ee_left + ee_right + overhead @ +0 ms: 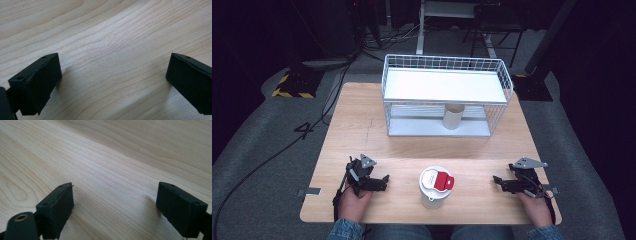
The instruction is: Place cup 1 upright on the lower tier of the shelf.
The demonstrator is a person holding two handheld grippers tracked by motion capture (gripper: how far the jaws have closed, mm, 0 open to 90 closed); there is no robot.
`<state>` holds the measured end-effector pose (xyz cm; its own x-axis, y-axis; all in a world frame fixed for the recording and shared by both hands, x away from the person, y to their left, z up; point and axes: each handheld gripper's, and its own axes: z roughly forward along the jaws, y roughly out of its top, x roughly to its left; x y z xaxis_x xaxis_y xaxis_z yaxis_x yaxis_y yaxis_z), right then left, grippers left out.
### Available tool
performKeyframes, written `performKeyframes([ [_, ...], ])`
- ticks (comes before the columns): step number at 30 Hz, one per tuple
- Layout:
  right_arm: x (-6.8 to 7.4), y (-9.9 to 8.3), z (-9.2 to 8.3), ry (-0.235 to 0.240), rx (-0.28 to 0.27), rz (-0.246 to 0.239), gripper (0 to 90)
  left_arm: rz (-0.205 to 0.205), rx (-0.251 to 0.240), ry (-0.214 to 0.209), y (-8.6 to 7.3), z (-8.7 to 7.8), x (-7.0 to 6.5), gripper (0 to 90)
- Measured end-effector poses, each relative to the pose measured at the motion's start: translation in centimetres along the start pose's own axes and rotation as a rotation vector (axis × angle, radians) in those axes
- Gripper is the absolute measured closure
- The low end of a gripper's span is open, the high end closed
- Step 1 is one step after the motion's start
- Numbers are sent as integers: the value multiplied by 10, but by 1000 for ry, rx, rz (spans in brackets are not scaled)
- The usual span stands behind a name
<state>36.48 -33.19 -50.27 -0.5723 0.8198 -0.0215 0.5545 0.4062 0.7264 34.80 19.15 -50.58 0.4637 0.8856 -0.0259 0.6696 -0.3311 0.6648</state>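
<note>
Near the table's (362, 130) front edge, the left gripper (385, 178) rests with jaws wide apart over bare wood, nothing between them. Just right, at centre, stands the cup (434, 188) with its red-and-white lid. Farther right, the right gripper (495, 179) is likewise spread and empty. The rack (447, 85) stands far behind.

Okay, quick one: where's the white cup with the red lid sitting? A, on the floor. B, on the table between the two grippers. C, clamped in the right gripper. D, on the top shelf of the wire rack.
B: in the high view the white cup stands on the table between the left gripper and the right gripper, touching neither.
</note>
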Motion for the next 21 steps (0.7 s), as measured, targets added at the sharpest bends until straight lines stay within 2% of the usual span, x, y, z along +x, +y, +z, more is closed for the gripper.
performKeyframes([
  [7, -1, -1, 1, 6, -9, 18, 146, 0, 0, 0, 0, 0, 0, 7],
  [10, 0, -1, 2, -5, -9, 27, 139, 0, 0, 0, 0, 0, 0, 7],
  [21, -1, -1, 2, -10, -7, 27, 127, -2, -1, 2, 0, 0, 0, 7],
])
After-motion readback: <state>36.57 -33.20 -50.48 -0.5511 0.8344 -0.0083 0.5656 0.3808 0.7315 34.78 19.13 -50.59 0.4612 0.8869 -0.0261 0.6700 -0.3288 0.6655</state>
